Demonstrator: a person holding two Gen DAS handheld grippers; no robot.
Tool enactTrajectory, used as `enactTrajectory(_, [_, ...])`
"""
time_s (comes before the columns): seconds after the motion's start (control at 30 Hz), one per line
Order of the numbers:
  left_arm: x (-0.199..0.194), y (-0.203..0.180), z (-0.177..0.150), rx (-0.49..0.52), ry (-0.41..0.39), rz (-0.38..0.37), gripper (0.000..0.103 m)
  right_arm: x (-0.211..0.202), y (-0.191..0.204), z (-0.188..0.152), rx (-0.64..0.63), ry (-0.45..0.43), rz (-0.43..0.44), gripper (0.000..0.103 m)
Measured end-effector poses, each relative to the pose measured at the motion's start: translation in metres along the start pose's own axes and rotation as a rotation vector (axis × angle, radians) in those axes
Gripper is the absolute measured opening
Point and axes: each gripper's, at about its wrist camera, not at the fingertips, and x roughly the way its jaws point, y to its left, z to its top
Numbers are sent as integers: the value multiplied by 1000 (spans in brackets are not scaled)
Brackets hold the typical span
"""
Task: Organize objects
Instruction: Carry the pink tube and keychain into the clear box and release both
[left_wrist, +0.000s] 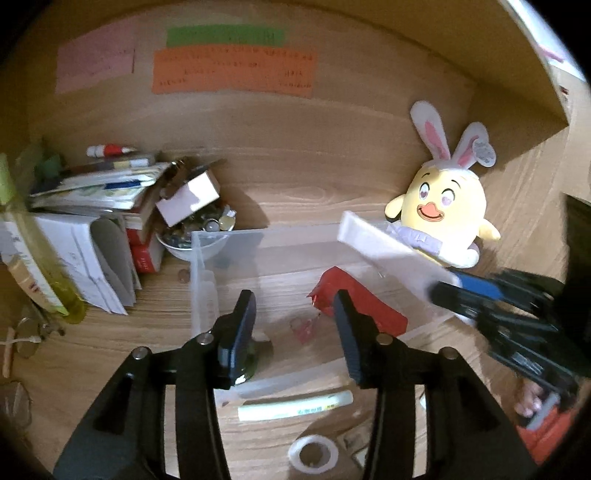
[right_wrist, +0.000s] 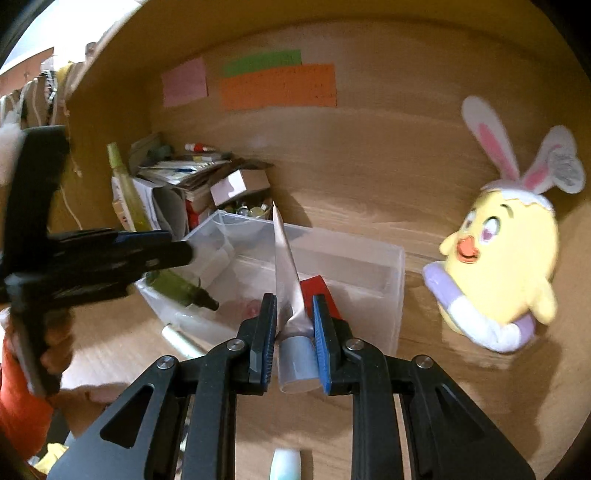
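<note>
A clear plastic bin (left_wrist: 207, 266) (right_wrist: 391, 295) stands on the wooden desk. Inside lie a red packet (left_wrist: 365, 306) (right_wrist: 317, 286), a green marker (right_wrist: 181, 290) and a small pink item (left_wrist: 303, 328). My right gripper (right_wrist: 293, 325) (left_wrist: 454, 288) is shut on a flat white tube (right_wrist: 288, 266) (left_wrist: 391, 251), held over the bin's near right side. My left gripper (left_wrist: 295, 332) (right_wrist: 188, 249) is open and empty, its fingers over the bin's near edge.
A yellow chick plush with bunny ears (left_wrist: 443, 210) (right_wrist: 502, 266) sits right of the bin. A pile of books, papers and a bowl of small items (left_wrist: 195, 229) is at the left. A white stick (left_wrist: 295, 406) and a tape roll (left_wrist: 314, 454) lie in front.
</note>
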Motion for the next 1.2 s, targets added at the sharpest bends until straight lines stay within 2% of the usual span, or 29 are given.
enactTrajectory(0.13, [-15, 1, -6, 15, -24, 11, 56, 29, -1, 6, 3, 54, 16, 17])
enactTrajectory(0.37, [-32, 7, -21, 19, -46, 34, 65, 64, -2, 7, -2, 130, 32, 17])
enactTrajectory(0.67, [-40, 9, -51, 59, -17, 95, 65, 83, -8, 3, 1, 174, -15, 17])
enactTrajectory(0.93, [-47, 22, -75, 28, 19, 108, 65, 86, -3, 1, -37, 197, -92, 19])
enactTrajectory(1.0, [-48, 27, -80, 19, 28, 117, 65, 81, 0, 1, -47, 191, -93, 24])
enactTrajectory(1.07, [-52, 32, -85, 10, 31, 123, 65, 70, 6, 1, -59, 169, -92, 37])
enactTrajectory(1.2, [-61, 40, -91, -13, 34, 126, 69, 46, 16, -1, -75, 120, -90, 52])
